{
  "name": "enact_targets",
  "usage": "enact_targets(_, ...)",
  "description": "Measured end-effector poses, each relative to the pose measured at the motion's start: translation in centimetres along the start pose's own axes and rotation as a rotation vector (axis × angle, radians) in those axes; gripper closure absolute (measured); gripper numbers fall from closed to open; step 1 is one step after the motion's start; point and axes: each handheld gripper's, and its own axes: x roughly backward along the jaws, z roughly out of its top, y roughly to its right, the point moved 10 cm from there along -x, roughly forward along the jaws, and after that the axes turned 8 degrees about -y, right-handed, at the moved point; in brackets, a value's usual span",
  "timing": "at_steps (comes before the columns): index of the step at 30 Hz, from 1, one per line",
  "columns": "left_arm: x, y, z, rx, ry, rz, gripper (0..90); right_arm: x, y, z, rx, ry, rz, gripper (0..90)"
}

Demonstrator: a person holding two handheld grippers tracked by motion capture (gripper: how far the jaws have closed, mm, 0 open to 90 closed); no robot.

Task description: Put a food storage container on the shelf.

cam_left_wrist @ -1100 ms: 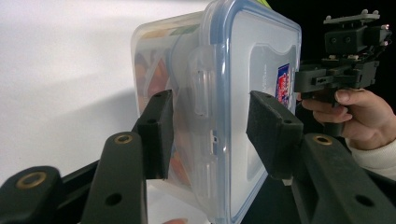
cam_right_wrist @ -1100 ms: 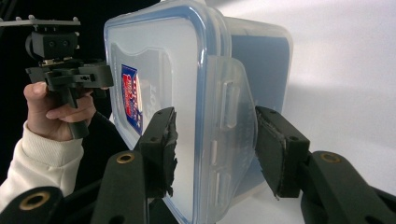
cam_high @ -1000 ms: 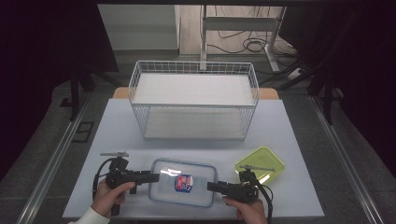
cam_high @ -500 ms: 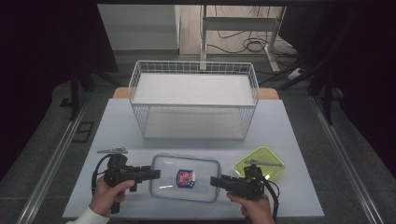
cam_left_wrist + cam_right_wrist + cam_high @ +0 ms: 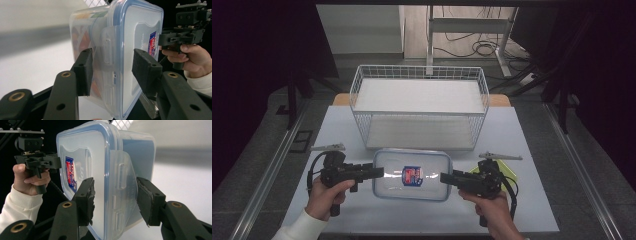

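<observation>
Clear plastic box (image 5: 412,174) w/ blue-rimmed lid sits at 6 o'clock of the wire basket (image 5: 419,105), clamped at both short ends: left gripper (image 5: 379,172) and right gripper (image 5: 445,177) jaws closed on it. Risk: smooth latch flaps, uneven lift could tilt it and let it slip.

The high view looks from above the near side of the table (image 5: 522,125), facing forward and down, far enough to take in the whole top and the floor behind. The left gripper view sits very close behind its own jaws and faces right, along the box (image 5: 125,50) to the right gripper (image 5: 186,32) beyond. The right gripper view is just as close and faces left, past the box (image 5: 100,170) to the left gripper (image 5: 35,157). All three views share the box (image 5: 412,174); it lies in the near middle of the high view.
</observation>
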Motion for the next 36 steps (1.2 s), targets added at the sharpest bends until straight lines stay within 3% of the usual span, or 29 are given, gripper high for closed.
enact_targets(2, 0.5, 0.6, 1.5, -0.013, 0.019, -0.001, 52.0, 0.8, -0.6, 1.5, 0.028, 0.013, -0.008, 50.7)
enact_targets(14, 1.4, 1.6, 5.7, -0.039, 0.064, 0.006, 52.0, 2.8, -1.5, 6.5, 0.104, 0.044, -0.022, 50.7)
enact_targets(26, 2.0, 1.7, 9.7, -0.045, 0.094, 0.009, 52.0, 3.7, -1.6, 10.4, 0.122, 0.058, -0.021, 50.7)
enact_targets(36, 3.1, 1.4, 13.3, -0.053, 0.116, 0.019, 52.1, 4.0, -1.9, 14.8, 0.139, 0.067, -0.023, 50.4)
